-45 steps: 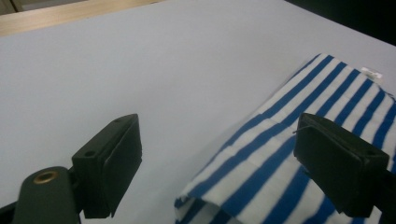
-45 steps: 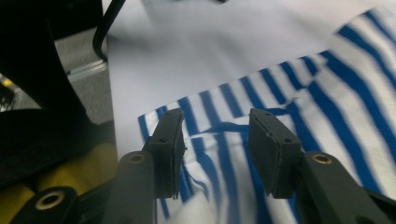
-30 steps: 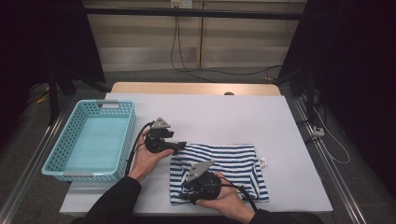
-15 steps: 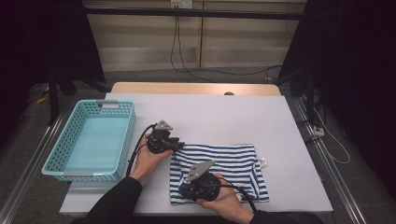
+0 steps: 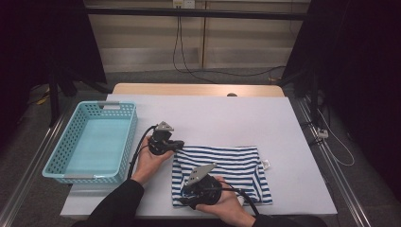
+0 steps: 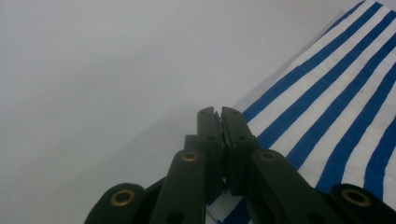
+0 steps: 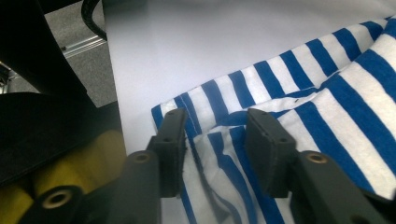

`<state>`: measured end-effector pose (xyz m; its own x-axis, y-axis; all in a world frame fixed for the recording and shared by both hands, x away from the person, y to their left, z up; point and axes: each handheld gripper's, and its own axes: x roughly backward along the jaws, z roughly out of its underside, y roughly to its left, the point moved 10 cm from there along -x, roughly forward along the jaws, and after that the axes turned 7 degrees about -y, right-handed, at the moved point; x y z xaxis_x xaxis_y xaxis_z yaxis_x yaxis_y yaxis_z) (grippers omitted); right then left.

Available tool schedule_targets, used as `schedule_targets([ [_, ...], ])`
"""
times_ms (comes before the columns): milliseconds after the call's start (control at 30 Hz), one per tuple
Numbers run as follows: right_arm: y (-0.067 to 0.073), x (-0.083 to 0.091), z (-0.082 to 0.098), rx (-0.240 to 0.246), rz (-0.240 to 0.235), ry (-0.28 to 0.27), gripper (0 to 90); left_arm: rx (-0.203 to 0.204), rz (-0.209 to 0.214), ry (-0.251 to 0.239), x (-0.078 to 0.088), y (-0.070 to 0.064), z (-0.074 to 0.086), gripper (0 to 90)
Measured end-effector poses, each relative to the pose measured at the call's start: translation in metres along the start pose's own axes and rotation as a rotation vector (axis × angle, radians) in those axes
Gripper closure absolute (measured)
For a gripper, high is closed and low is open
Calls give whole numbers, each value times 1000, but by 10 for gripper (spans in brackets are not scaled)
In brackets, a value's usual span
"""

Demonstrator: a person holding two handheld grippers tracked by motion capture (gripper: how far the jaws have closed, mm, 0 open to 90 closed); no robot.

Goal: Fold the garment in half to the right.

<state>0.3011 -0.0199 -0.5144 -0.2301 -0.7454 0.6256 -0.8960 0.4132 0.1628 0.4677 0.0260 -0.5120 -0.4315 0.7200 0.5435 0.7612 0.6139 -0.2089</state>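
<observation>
right gripper (image 5: 187,202) sits nearest, at the front-left corner of the striped shirt (image 5: 227,172), which lies folded flat on the counter (image 5: 236,118). its jaws have just been opening and now stand partly apart, straddling a rumpled fold of cloth without pinching it. a bit further in, the left gripper (image 5: 181,144) is at the shirt's far-left corner, jaws just closed tight, and a scrap of the striped edge looks caught between them. my guess is it's light, floppy cotton, not slippery, nothing to break, but it'll sag and unfold if lifted by one spot, so grab both left corners through all layers. teal basket (image 5: 90,142) waits off to the left.
</observation>
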Motion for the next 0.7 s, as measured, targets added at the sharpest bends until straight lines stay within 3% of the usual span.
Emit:
schedule_targets([
  [133,3,-3,0,-18,4,-4,489,-5,-10,-10,-1,2,0,862],
  [233,5,-4,1,-5,13,2,451,-10,-42,-8,-3,7,2,746],
  [300,6,-4,1,-7,22,3,431,2,-55,-13,-3,9,3,726],
  [400,8,-6,0,-18,18,0,397,-11,-77,1,-3,13,6,674],
  [533,10,-8,0,5,42,3,370,-21,-65,18,-4,12,9,630],
  [700,11,-10,-1,-11,57,-20,365,-34,-70,23,-5,12,10,590],
])
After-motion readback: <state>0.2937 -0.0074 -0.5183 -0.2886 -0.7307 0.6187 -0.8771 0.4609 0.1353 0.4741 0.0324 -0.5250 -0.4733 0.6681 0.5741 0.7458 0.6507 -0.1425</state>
